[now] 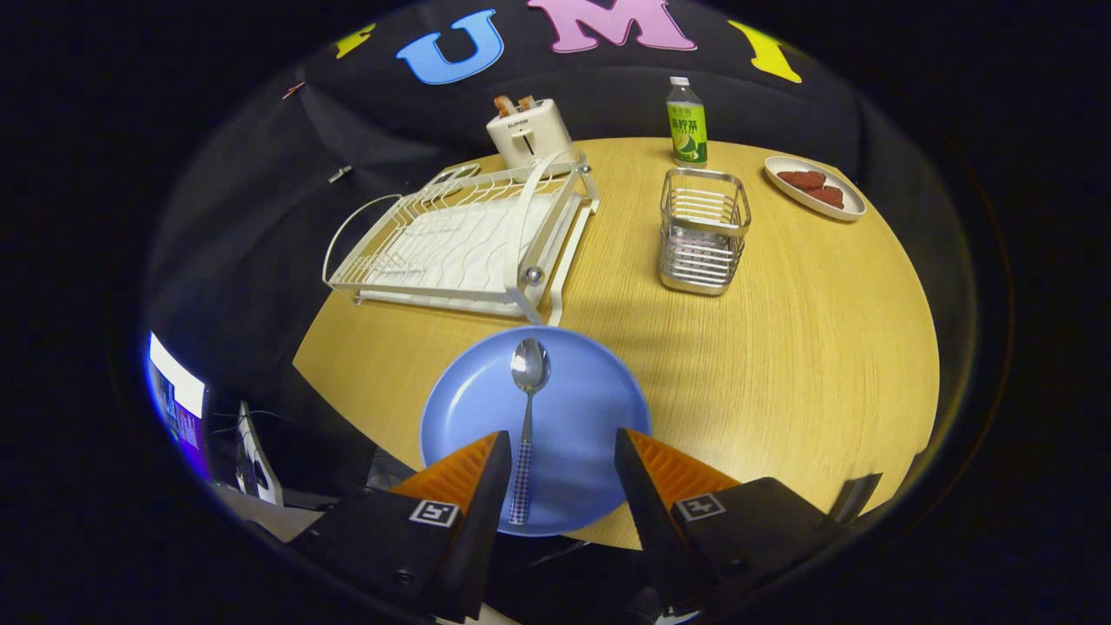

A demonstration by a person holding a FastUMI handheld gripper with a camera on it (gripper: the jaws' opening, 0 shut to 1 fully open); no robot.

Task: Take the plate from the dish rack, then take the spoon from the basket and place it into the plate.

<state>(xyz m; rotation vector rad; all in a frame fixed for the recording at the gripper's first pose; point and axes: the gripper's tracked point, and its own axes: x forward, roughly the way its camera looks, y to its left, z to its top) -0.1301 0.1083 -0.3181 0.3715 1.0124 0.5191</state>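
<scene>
Gripper view. The gripper (560, 451) sits at the bottom centre of the frame with its fingers spread wide and nothing held between them. The blue plate (599, 417) lies flat on the wooden table (798, 347) in the lower centre, just ahead of the fingers and partly under them. The spoon (527, 417) rests in the plate, bowl pointing away, handle running back toward the left finger; whether the handle touches that finger cannot be told. The dish rack (460, 243), upper left of centre, holds no plate. The wire basket (703, 230), upper right of centre, appears to hold no spoon.

Judgement: both transfers look done, and the step in hand is the release and withdrawal. To do it well, keep the fingers apart and draw straight back and up, clear of the handle, so that the spoon is not dragged off the plate or the plate nudged toward the table edge.
</scene>
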